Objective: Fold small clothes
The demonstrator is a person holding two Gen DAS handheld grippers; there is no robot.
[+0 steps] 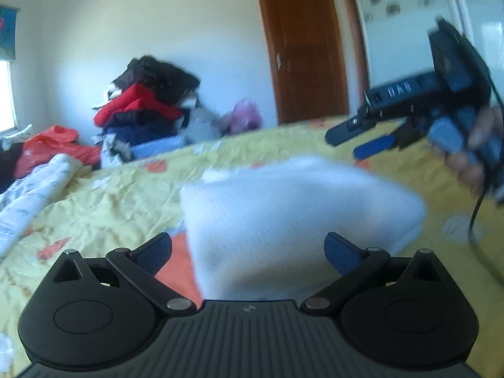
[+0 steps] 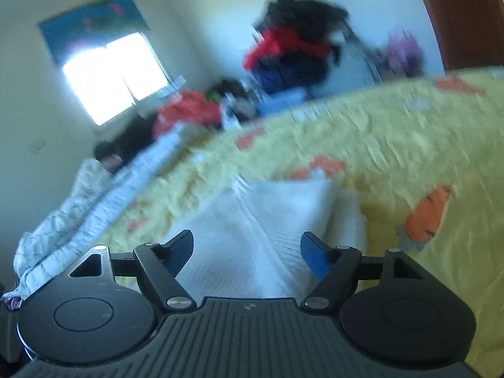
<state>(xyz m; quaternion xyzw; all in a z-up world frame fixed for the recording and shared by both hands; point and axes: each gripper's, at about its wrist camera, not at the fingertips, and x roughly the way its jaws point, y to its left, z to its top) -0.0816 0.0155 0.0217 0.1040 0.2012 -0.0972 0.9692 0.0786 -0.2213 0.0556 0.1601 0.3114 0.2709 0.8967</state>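
While both show cloth (image 1: 283,208), only left shows door (image 1: 302,47).

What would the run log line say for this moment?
left claw: open | right claw: open | white cloth: folded on yellow bedsheet, not held

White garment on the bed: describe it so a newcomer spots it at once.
Find the yellow bedspread with orange patches. Near its front edge lies the white garment, folded flat into a block. It is the only plain white piece there; the printed white bedding sits crumpled off to the left.
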